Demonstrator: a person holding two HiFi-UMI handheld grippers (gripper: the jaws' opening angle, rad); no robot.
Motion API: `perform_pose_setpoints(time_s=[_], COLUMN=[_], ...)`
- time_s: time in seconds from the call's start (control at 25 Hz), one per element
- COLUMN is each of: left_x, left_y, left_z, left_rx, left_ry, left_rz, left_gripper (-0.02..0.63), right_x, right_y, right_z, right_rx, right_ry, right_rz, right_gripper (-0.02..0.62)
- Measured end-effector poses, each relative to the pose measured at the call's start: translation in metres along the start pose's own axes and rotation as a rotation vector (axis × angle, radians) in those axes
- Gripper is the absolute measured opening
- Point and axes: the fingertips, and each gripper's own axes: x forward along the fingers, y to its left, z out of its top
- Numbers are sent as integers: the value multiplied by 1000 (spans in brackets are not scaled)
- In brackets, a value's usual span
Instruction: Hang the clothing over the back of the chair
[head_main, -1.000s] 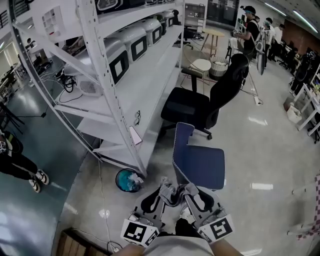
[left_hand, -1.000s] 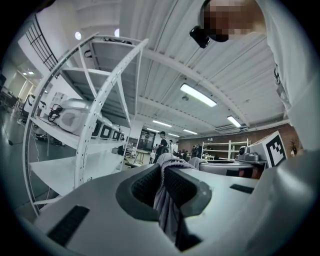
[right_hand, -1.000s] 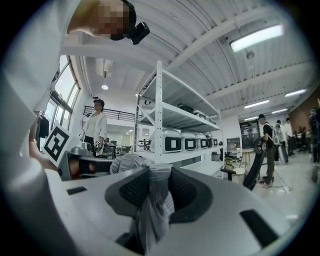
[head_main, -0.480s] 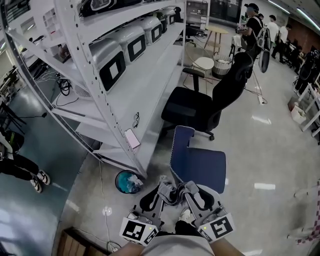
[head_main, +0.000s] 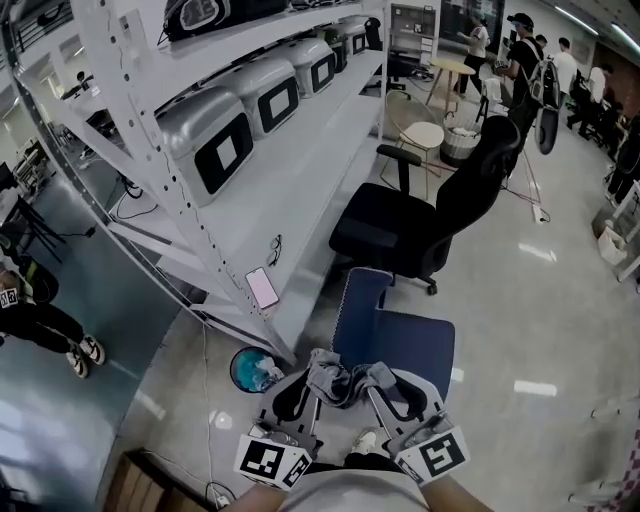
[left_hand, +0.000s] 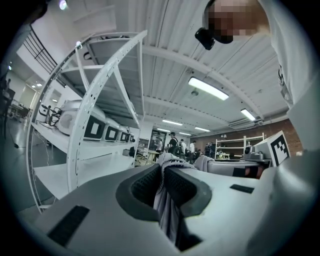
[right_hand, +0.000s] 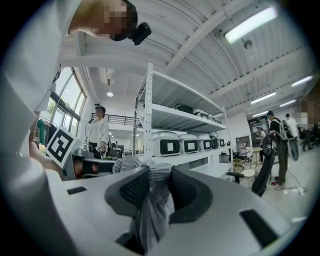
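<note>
At the bottom centre of the head view, the grey clothing (head_main: 338, 380) is a crumpled bundle held off the floor between the two grippers, against the near edge of the blue chair (head_main: 405, 338). Against the frame of a second ago, bundle and grippers keep the same place in the picture, while the blue chair has dropped lower and now sits closer to the bundle. A second ago there was a little bare floor between its seat and the cloth; now the cloth overlaps the seat's near edge. The bundle's long axis runs across the picture from left to right and about level, from one gripper's tips to the other's. Both gripper views show loose folds hanging down from the jaws. The left gripper (left_hand: 162, 172) has its jaws drawn narrow and clamped on a fold of the clothing. The right gripper (right_hand: 159, 176) has its jaws pressed on a thicker wad of it. The chair's back stands upright at the seat's left side, beyond the bundle and not touching it. A black office chair (head_main: 420, 215) stands farther off behind the blue one. To the left runs a white rack (head_main: 300, 170) with a phone (head_main: 262, 288) on its low shelf. A bin (head_main: 255, 368) stands on the floor at the rack's foot. People (head_main: 525, 55) stand at the far end of the room.
</note>
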Motion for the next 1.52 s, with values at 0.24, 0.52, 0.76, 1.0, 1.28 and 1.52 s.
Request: perform_pose_setpoints(time_s=[0.24, 0.52, 0.76, 1.0, 1.28, 1.52], left_x=[15, 27, 32, 40, 58, 80], left_y=[2, 7, 22, 37, 65, 88], left_z=[3, 11, 11, 25, 37, 51], left_rx=[9, 33, 34, 33, 55, 87], left_ry=[-9, -9, 9, -9, -31, -46], left_rz=[94, 121, 91, 50, 13, -16], left_gripper=[31, 32, 31, 31, 32, 32], right_x=[1, 6, 23, 34, 62, 88], right_y=[-28, -46, -43, -44, -63, -81], right_z=[3, 2, -1, 11, 27, 39], right_rx=[-10, 8, 43, 17, -49, -71], right_ry=[-12, -28, -37, -44, -51, -58], right_rz=[50, 50, 25, -21, -65, -87], right_gripper=[118, 118, 118, 118, 118, 118])
